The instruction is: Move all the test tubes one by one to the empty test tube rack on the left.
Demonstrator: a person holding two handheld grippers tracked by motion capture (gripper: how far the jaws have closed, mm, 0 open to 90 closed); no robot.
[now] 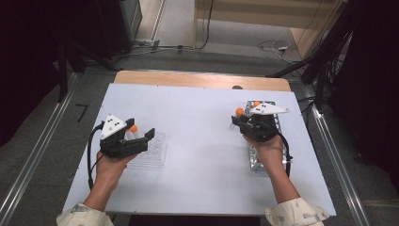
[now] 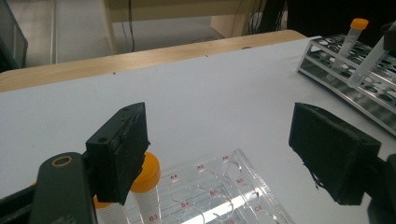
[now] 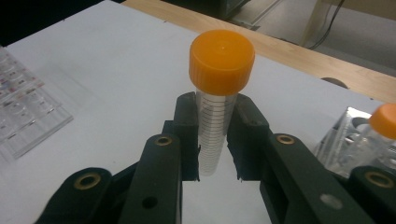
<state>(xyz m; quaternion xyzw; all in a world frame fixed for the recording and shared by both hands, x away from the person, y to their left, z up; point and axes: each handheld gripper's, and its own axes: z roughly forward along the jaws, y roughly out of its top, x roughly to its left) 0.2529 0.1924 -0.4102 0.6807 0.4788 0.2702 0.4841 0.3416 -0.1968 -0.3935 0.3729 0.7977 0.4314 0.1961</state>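
Two orange-capped tubes point(image 2: 148, 179) already in clear plastic rack point(image 2: 219, 186); left claw point(image 2: 233, 156) wide above it; right claw point(image 3: 215, 140) clamped on orange-capped clear tube point(image 3: 217, 102), beside metal rack point(image 1: 263, 141), not yet delivered.

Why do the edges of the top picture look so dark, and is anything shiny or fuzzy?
High view: the room around the white table is unlit, so its sides go black. Left gripper view: light glares off the clear rack. Right gripper view: the orange-capped tube is sharp, the metal rack behind it fuzzy.
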